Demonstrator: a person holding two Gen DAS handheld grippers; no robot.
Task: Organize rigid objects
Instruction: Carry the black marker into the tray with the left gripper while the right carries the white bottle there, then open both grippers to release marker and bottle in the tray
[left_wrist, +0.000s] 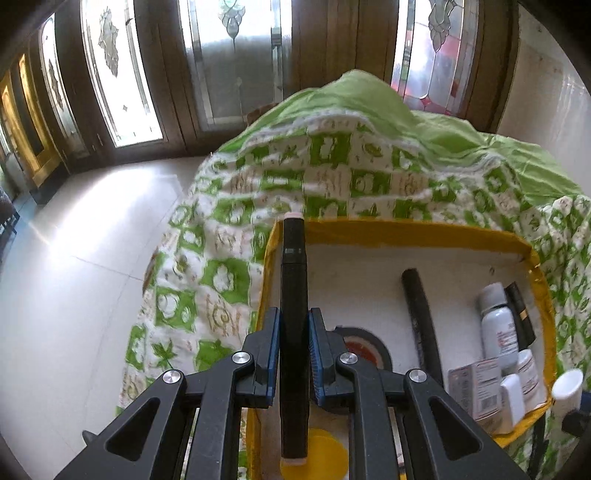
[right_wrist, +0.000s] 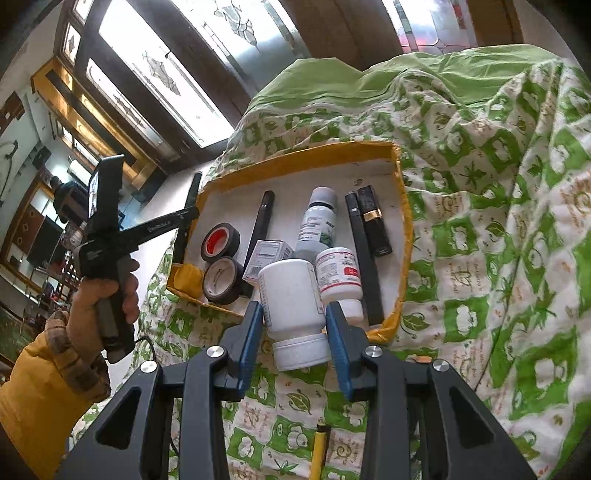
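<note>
On the green patterned bedspread (right_wrist: 480, 240), the yellow-rimmed tray (right_wrist: 400, 173) already holds tape rolls, bottles and pens. The right gripper (right_wrist: 295, 325) grasps a white bottle (right_wrist: 291, 295) over the tray's near edge; the left gripper (left_wrist: 293, 350) clenches a black pen (left_wrist: 293, 273). Judging by this, both await placing into free spots.

My black stick (left_wrist: 293, 332) hides part of the tape roll (left_wrist: 364, 347) and yellow lid (left_wrist: 325, 454), lid also cut by the bottom edge; box (left_wrist: 476, 391) print too small to read. My white bottle (right_wrist: 293, 306) covers the grey bottle's (right_wrist: 316, 225) base; labels blurred; yellow pen (right_wrist: 319, 454) cut off below
</note>
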